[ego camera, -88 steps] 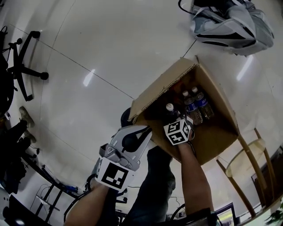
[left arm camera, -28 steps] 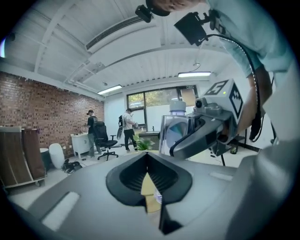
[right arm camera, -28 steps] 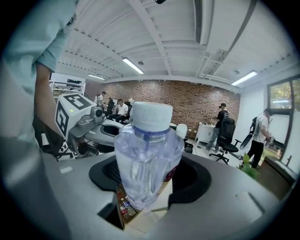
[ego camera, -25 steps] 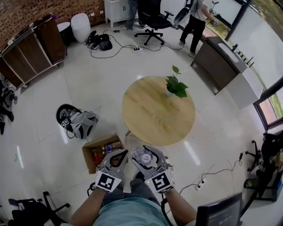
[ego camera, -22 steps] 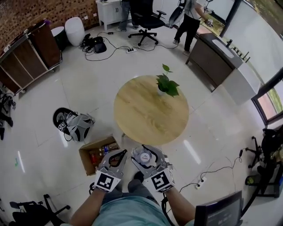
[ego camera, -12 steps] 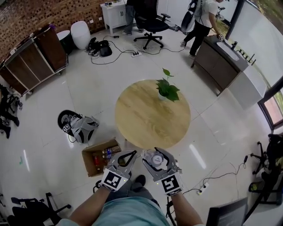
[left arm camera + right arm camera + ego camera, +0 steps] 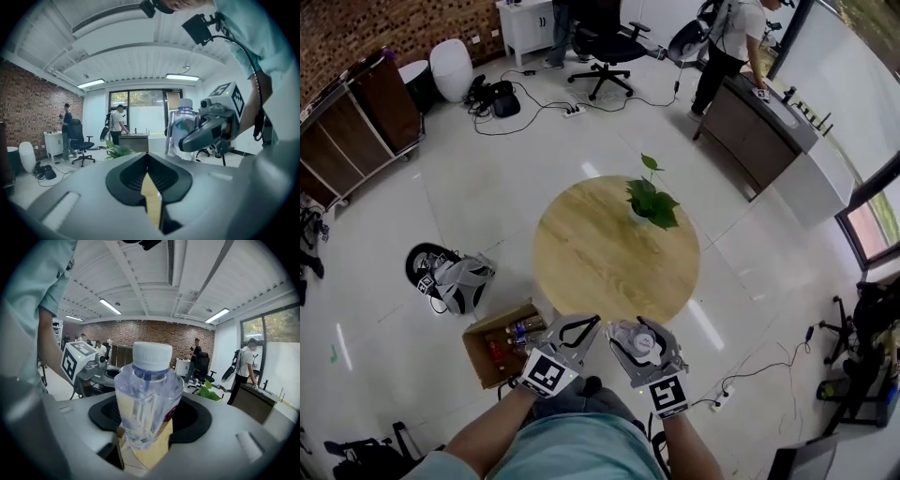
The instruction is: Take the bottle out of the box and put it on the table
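Observation:
A clear water bottle (image 7: 147,401) with a white cap (image 7: 152,355) stands upright between the jaws of my right gripper (image 7: 149,420), which is shut on it. In the head view that gripper (image 7: 639,343) and the bottle (image 7: 641,341) hang just short of the near rim of the round wooden table (image 7: 600,262). My left gripper (image 7: 589,323) is beside it on the left, shut and empty, its tips touching in its own view (image 7: 147,157). The cardboard box (image 7: 480,349) sits on the floor to the lower left, with several bottles (image 7: 517,329) still inside.
A potted plant (image 7: 652,200) stands on the table's far side. A grey backpack (image 7: 455,279) lies on the floor left of the box. Farther off are an office chair (image 7: 614,42), a dark counter (image 7: 759,117), wooden cabinets (image 7: 356,122) and a person (image 7: 733,37).
The bottle has come out of the box in my right gripper. Over the last second both grippers have moved forward together, up to the table's near edge.

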Motion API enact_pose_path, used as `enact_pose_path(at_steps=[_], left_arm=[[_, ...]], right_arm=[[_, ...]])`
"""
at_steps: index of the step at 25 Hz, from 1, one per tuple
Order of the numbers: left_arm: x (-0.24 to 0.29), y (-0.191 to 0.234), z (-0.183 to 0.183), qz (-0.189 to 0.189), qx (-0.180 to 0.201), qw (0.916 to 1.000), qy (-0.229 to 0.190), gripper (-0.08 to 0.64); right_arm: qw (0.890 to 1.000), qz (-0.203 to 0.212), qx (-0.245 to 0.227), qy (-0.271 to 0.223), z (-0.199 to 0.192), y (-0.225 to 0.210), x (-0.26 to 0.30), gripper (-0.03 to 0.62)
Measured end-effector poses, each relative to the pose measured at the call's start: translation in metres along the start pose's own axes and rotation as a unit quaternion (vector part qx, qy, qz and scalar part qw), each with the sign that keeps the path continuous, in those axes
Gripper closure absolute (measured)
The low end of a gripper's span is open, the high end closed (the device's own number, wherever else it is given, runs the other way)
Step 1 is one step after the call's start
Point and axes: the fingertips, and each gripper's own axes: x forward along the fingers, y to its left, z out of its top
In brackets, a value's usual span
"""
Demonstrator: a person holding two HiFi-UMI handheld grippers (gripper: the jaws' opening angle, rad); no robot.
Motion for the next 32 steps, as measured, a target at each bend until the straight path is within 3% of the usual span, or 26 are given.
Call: enact_pose_path(at_steps=[9,13,21,32], left_arm=[[0.028,0.036,-0.036,-0.024,-0.013,0.9993,0.024,0.548],[0.038,0.056,-0.047,0.007,-0.034,0.9989,0.033,0.548],[0.07,0.07,-0.056,0.053,-0.044,0.996,0.056,0.548],[0.087,0.068,-0.058,0.086,-0.048,0.9916,0.084,0.548]], right_arm=[[0.999,0.0,0.001,0.038,-0.035,-0.022,0.058,0.318],[0.998,0.013,0.019,0.056,-0.064,-0.038,0.074,0.316],[0.996,0.053,-0.003,0.065,-0.102,-0.076,0.105,0.313],[0.991,0.106,-0.017,0.075,-0.122,-0.093,0.129,0.307]])
